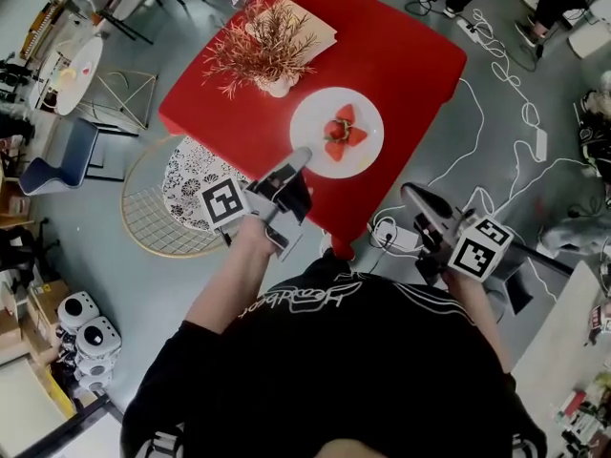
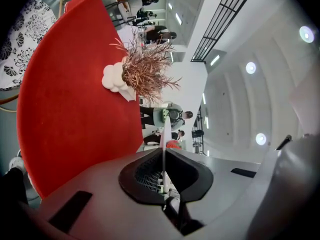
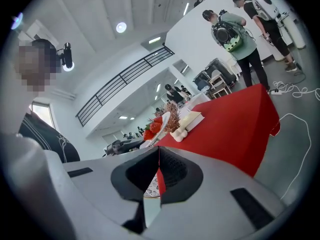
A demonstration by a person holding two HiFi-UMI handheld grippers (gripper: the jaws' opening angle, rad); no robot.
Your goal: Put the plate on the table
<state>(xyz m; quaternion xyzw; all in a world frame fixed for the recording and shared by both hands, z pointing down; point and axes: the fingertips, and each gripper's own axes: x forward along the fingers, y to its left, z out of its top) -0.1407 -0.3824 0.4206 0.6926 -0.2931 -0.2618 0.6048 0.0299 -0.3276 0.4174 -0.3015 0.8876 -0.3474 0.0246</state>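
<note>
Plate [image 1: 320, 111] with strawberries [image 1: 342, 134] seen at frame centre over red surface [image 1: 401, 55]. Rim pinched from lower left by closed left hand-held gripper [image 1: 299, 157]. Right hand-held gripper [image 1: 411, 196] closed, empty, farther off at lower right.

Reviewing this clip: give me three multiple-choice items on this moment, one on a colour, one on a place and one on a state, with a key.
1. What colour is the plate under the strawberries?
A blue
B white
C black

2. Where does the dried plant stand?
A on the red table
B on the plate
C on a windowsill

3. How is the left hand-held gripper?
A open and empty
B shut on the plate's rim
C shut on the dried plant

Key:
1 B, the head view shows a white plate.
2 A, its vase rests on the red tabletop.
3 B, the left gripper view shows the rim edge-on between its closed jaws.
</note>
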